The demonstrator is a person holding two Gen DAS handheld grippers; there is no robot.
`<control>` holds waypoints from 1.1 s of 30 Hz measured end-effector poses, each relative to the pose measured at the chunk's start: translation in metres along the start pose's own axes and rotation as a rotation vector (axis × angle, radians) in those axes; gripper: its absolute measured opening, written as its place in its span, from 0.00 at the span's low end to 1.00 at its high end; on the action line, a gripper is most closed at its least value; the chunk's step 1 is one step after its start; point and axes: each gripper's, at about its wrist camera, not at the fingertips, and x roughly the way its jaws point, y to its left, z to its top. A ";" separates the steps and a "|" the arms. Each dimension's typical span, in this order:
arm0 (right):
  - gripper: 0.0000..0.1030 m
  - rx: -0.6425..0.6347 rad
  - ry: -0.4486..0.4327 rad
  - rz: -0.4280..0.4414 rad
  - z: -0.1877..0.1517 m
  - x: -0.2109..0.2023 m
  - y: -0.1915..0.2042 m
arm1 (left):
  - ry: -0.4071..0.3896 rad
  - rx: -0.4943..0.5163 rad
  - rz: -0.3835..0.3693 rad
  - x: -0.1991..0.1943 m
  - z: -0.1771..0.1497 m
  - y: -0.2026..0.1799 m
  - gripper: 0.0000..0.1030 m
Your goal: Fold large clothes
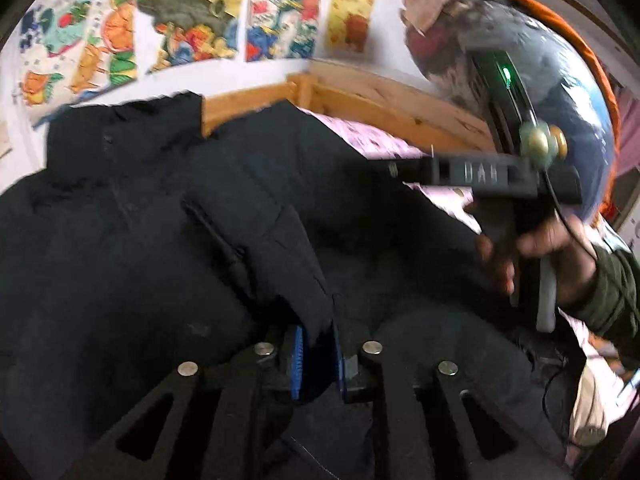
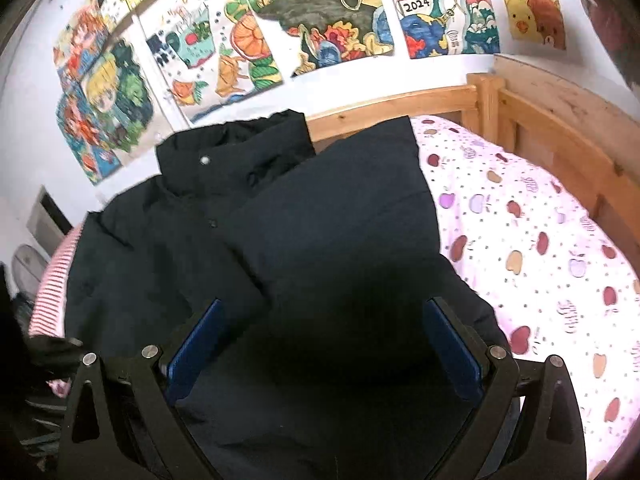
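Note:
A large black padded jacket [image 2: 256, 224] lies spread on the bed, collar toward the wall, one sleeve folded across its front. It also fills the left wrist view [image 1: 120, 240]. My left gripper [image 1: 318, 356] is shut on a fold of the jacket's sleeve or edge [image 1: 296, 272], the cloth pinched between the blue pads [image 1: 297, 354]. My right gripper [image 2: 324, 344] is open, its blue pads [image 2: 196, 340] wide apart just above the jacket's lower part, holding nothing. The right gripper's body [image 1: 480, 172] and the hand on it show at the right of the left wrist view.
The bed has a pink sheet with apple prints [image 2: 540, 240] and a wooden frame [image 2: 520, 104] at the back and right. Colourful drawings [image 2: 320, 20] hang on the white wall. A striped pink edge [image 2: 60, 272] shows at left. A plush heap [image 1: 500, 40] sits at the right.

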 end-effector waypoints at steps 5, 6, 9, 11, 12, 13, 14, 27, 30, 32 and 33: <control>0.95 0.059 -0.006 0.129 -0.002 0.003 -0.009 | -0.080 -0.029 -0.096 -0.025 -0.011 -0.002 0.87; 0.95 0.072 -0.004 0.159 -0.003 0.004 -0.009 | -0.114 -0.027 -0.104 -0.035 -0.014 -0.002 0.88; 0.95 0.135 0.022 0.279 -0.008 0.008 -0.010 | -0.154 -0.078 -0.055 -0.053 -0.013 0.010 0.88; 0.95 0.169 0.064 0.299 -0.014 0.015 -0.010 | -0.177 -0.139 0.047 -0.070 -0.019 0.025 0.88; 0.95 0.168 0.082 0.280 -0.018 0.018 -0.009 | -0.181 -0.175 0.125 -0.079 -0.023 0.035 0.88; 0.95 0.156 0.102 0.235 -0.022 0.020 -0.008 | -0.173 -0.207 0.208 -0.087 -0.027 0.044 0.88; 0.95 0.130 0.129 0.153 -0.027 0.022 -0.007 | -0.168 -0.238 0.283 -0.096 -0.034 0.054 0.88; 0.05 0.153 0.212 0.134 -0.068 0.017 0.007 | -0.281 -0.563 0.380 -0.161 -0.110 0.147 0.88; 0.03 0.091 0.107 0.133 -0.046 -0.010 0.021 | -0.310 -0.493 0.367 -0.161 -0.100 0.139 0.88; 0.03 0.019 0.000 0.079 -0.023 -0.032 0.032 | -0.316 -0.430 0.352 -0.153 -0.084 0.130 0.88; 0.03 -0.020 -0.050 0.043 -0.012 -0.041 0.036 | -0.313 -0.399 0.346 -0.146 -0.076 0.125 0.88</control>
